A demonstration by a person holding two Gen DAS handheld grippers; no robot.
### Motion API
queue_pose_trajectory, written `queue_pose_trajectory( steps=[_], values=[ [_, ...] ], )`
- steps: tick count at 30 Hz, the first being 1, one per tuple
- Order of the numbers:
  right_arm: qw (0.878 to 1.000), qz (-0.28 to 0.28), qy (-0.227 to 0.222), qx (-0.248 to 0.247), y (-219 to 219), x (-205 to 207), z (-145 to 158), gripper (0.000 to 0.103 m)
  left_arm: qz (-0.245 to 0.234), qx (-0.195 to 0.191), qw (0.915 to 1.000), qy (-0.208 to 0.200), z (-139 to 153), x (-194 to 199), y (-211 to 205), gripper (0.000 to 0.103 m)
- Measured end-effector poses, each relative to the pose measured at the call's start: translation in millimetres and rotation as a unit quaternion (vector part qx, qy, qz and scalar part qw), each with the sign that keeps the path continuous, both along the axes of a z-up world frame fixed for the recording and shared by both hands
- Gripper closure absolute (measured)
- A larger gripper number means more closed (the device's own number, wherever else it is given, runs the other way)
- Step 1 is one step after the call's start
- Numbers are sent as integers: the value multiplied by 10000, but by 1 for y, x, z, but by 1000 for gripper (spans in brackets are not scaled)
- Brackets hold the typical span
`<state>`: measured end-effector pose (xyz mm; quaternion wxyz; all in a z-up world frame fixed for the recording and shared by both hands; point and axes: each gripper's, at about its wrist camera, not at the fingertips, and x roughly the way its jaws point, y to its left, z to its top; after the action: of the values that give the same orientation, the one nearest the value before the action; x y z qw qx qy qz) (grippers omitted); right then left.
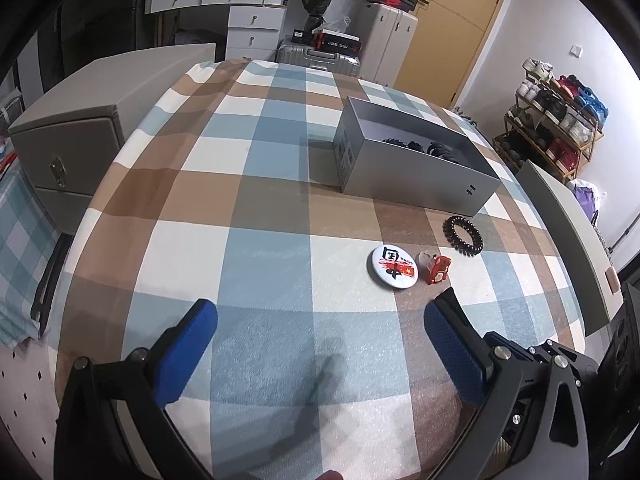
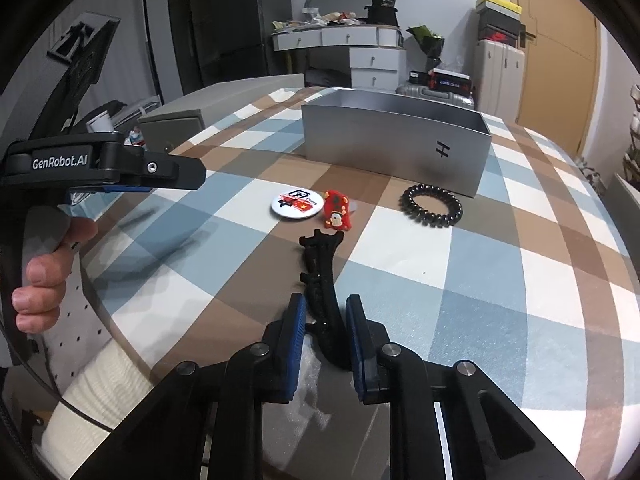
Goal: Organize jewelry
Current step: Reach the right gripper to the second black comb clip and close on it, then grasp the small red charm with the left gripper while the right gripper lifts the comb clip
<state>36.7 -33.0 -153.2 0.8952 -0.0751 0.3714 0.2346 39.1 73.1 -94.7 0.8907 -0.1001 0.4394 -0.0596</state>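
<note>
While the right gripper (image 2: 322, 322) is pinching the near end of a black clip (image 2: 322, 276) between its blue pads (image 2: 294, 332), the left gripper (image 1: 320, 320) is hovering spread wide, holding nothing. Clip's long axis is running away from the gripper, its far tip pointing toward the red charm (image 2: 337, 209) and stopping just short of it. Badge (image 2: 296, 204) is lying just left of the charm, coil hair tie (image 2: 431, 200) to the right near the grey box (image 2: 394, 142). Dark items (image 1: 422, 147) are sitting inside the box. Checked cloth (image 2: 500, 280) is covering the table.
</note>
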Motion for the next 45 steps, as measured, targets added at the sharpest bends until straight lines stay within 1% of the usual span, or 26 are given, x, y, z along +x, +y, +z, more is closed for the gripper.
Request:
queue_pose_trajectory(
  steps=[5, 9, 11, 12, 13, 14, 16, 18, 20, 21, 22, 24, 26, 27, 29, 31, 32, 33, 35, 37, 38, 40, 41, 42, 43, 45],
  values=[
    [9996, -74, -73, 263, -11, -2, 6, 84, -205, 38, 9998, 36, 1, 8, -10, 2],
    [9987, -210, -168, 422, -26, -3, 14, 85, -656, 33, 9978, 39, 5, 19, -28, 2],
    [9983, -303, -210, 441, -34, -4, 17, 86, -1005, -1, 9949, 119, 4, 28, -42, 2],
    [9980, -357, -232, 459, -39, -4, 18, 88, -1177, -29, 9929, 142, 3, 33, -49, 2],
    [9979, -389, -215, 460, -42, -3, 19, 94, -1274, -28, 9917, 161, 2, 35, -53, 2],
    [9979, -431, -170, 445, -45, -2, 18, 103, -1401, -5, 9900, 180, 2, 40, -59, 2],
    [9975, -517, -83, 464, -53, 0, 16, 103, -1622, 70, 9866, 180, 2, 48, -70, 2],
    [9973, -527, 51, 511, -59, 1, 11, 103, -1848, 262, 9820, 275, 0, 57, -82, 2],
    [9964, -478, 177, 678, -62, 2, 8, 103, -2045, 366, 9778, 283, 0, 60, -88, 2],
    [9956, -483, 185, 781, -64, 2, 8, 100, -2123, 478, 9757, 248, 0, 61, -91, 2],
    [9942, -449, 167, 960, -66, 1, 10, 100, -2200, 545, 9737, 238, 1, 62, -94, 3],
    [9929, -372, 162, 1115, -65, 0, 13, 98, -2377, 598, 9691, 290, 1, 63, -96, 4],
    [9935, -278, 178, 1088, -59, 1, 14, 94, -2473, 598, 9665, 339, 0, 64, -96, 15],
    [9942, -251, 149, 1036, -56, 0, 14, 88, -2534, 611, 9646, 399, -1, 65, -97, 24],
    [9945, -184, 145, 1020, -53, -1, 14, 79, -2637, 677, 9609, 506, -4, 66, -100, 32],
    [9948, -157, 112, 1003, -51, -2, 13, 77, -2773, 725, 9561, 616, -7, 67, -102, 49],
    [9953, -152, 90, 956, -49, -2, 14, 77, -2830, 710, 9541, 677, -9, 67, -103, 53],
    [9958, -157, 78, 897, -48, -2, 13, 75, -2866, 724, 9527, 711, -11, 67, -104, 59],
    [9964, -173, 111, 820, -46, 0, 11, 73, -2961, 829, 9485, 760, -13, 67, -106, 64],
    [9966, -180, 125, 789, -45, 3, 9, 73, -3027, 959, 9454, 729, -14, 67, -108, 76],
    [9969, -183, 148, 751, -44, 5, 7, 73, -3059, 988, 9438, 772, -15, 68, -108, 79],
    [9975, -181, 195, 652, -41, 8, 5, 73, -3044, 1012, 9442, 744, -16, 68, -107, 86],
    [9978, -180, 216, 608, -39, 9, 3, 73, -3039, 1059, 9439, 737, -15, 68, -108, 86],
    [9979, -162, 228, 581, -37, 9, 2, 73, -3043, 1066, 9436, 752, -15, 68, -108, 89],
    [9981, -139, 230, 555, -36, 9, 2, 73, -3066, 1033, 9432, 754, -15, 68, -108, 90],
    [9988, -107, 194, 439, -31, 10, 0, 73, -3036, 1141, 9435, 681, -14, 66, -109, 90]
  ],
)
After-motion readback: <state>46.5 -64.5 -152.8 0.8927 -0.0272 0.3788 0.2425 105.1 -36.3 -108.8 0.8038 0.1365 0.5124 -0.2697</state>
